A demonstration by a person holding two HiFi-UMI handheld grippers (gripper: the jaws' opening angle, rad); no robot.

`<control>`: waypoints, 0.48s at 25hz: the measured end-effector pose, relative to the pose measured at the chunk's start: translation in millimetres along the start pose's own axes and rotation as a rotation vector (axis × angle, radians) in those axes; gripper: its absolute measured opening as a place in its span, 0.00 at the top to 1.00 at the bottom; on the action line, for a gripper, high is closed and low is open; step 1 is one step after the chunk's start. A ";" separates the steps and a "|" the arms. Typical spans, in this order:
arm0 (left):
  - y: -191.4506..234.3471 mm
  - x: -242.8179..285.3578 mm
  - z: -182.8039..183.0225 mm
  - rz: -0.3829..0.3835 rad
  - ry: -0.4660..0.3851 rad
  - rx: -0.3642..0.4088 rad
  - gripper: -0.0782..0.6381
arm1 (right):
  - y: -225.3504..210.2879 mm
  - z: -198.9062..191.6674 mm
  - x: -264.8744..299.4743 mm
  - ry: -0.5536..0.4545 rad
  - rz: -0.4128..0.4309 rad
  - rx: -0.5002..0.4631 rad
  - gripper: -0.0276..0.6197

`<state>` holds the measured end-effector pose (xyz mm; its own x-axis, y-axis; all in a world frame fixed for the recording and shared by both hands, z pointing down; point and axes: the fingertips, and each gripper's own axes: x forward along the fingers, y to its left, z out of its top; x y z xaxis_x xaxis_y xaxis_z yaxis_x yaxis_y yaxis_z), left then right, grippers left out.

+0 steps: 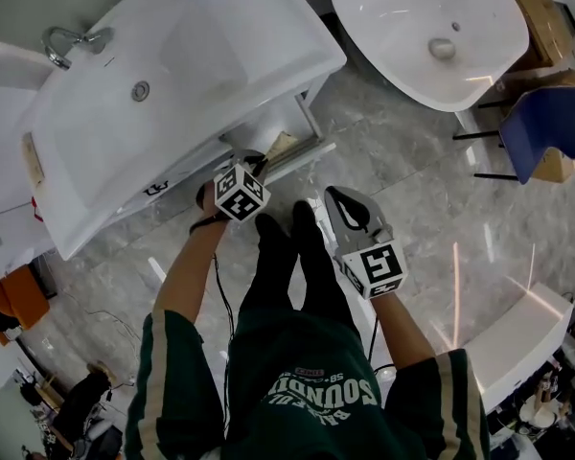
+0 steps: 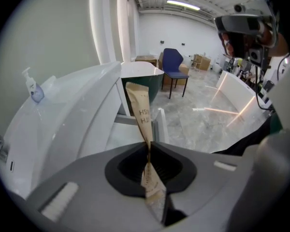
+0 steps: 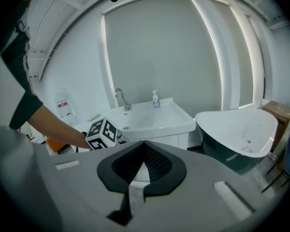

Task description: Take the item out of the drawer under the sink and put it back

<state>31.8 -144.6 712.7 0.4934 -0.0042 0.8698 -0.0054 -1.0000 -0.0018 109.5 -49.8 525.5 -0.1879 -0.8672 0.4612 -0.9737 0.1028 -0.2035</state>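
One tan packet, pinched in left tool, upper end protruding

Both grippers out front: left one clamped, right one closed on nothing.

I've got the left gripper tipped steeply downward at the end of a bare left forearm reaching straight ahead. Its jaws are pinched together on a thin packet, which stands up out of the pinch and runs back through the throat. The right gripper sits just to the right in the head view, angled only gently downward, with the right forearm stretched out behind it. I read its jaws as pressed tip to tip with nothing between them. The two grippers are near each other but not touching, the left one further forward.
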 end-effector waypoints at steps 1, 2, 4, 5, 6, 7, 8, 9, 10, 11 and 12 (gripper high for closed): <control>-0.1 10.6 -2.1 -0.011 0.012 0.008 0.79 | -2.9 -5.2 0.1 0.003 -0.009 0.009 0.95; 0.4 21.7 -3.9 -0.021 0.023 0.013 0.79 | -6.0 -9.6 0.5 0.002 -0.019 0.015 0.95; 3.9 44.1 -7.3 -0.038 0.044 0.020 0.79 | -12.3 -18.5 2.5 -0.002 -0.040 0.025 0.95; 5.7 54.5 -9.8 -0.047 0.055 0.024 0.79 | -14.8 -23.3 3.3 -0.003 -0.050 0.030 0.95; 7.1 64.4 -13.1 -0.054 0.069 0.029 0.79 | -16.9 -28.4 3.4 -0.001 -0.058 0.037 0.95; 8.8 73.7 -16.4 -0.061 0.083 0.034 0.79 | -18.9 -33.5 2.9 0.007 -0.066 0.043 0.95; 10.7 82.7 -19.6 -0.066 0.098 0.039 0.79 | -21.1 -38.0 2.0 0.015 -0.073 0.049 0.95; 12.5 91.4 -22.4 -0.072 0.115 0.044 0.79 | -23.7 -41.5 1.1 0.019 -0.081 0.054 0.95; 13.8 100.0 -24.7 -0.079 0.130 0.048 0.79 | -26.6 -44.7 -0.1 0.021 -0.089 0.058 0.95; 14.8 108.2 -26.5 -0.087 0.145 0.053 0.79 | -29.6 -48.3 -1.3 0.024 -0.097 0.063 0.95; 15.5 116.1 -28.2 -0.096 0.160 0.058 0.79 | -32.8 -52.1 -2.6 0.030 -0.103 0.068 0.95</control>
<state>64.5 -160.6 827.6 0.3442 0.0868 0.9349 0.0875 -0.9944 0.0602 135.2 -25.6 576.0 -0.0920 -0.8565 0.5079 -0.9772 -0.0204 -0.2114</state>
